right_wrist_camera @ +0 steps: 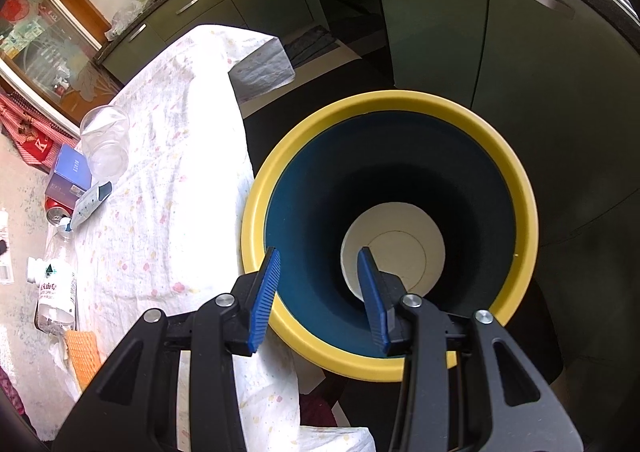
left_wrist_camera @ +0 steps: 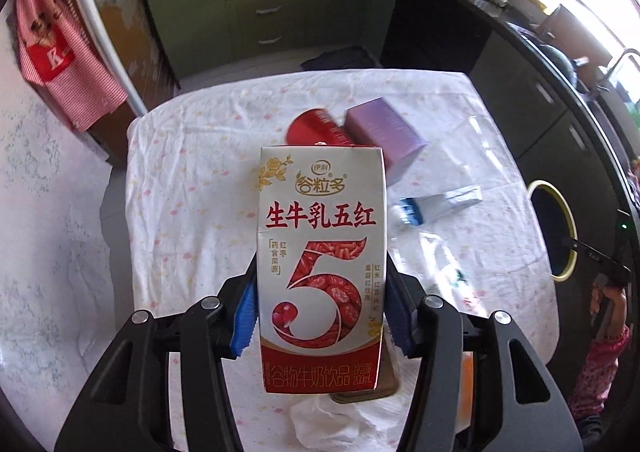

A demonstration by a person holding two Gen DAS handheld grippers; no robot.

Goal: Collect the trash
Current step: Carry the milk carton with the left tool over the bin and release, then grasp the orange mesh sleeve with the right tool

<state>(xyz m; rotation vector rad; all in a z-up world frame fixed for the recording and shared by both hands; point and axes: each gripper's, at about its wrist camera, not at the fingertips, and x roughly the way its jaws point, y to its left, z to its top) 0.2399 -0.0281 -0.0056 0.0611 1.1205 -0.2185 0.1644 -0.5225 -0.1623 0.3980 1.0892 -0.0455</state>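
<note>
My left gripper [left_wrist_camera: 320, 308] is shut on a white and red milk drink carton [left_wrist_camera: 320, 252] and holds it upright above the table [left_wrist_camera: 192, 156]. My right gripper [right_wrist_camera: 320, 292] is open and empty, held over the mouth of a dark bin with a yellow rim [right_wrist_camera: 520, 188]; a white disc [right_wrist_camera: 394, 244] lies at the bin's bottom. The bin also shows in the left wrist view [left_wrist_camera: 554, 228] to the right of the table.
On the table lie a red can [left_wrist_camera: 316, 128], a purple box [left_wrist_camera: 384, 132], a tube [left_wrist_camera: 436, 204], a clear plastic cup [right_wrist_camera: 105, 144], a water bottle [right_wrist_camera: 56, 292], crumpled tissue [left_wrist_camera: 344, 420] and an orange item [right_wrist_camera: 82, 356]. Green kitchen cabinets [left_wrist_camera: 260, 12] stand behind.
</note>
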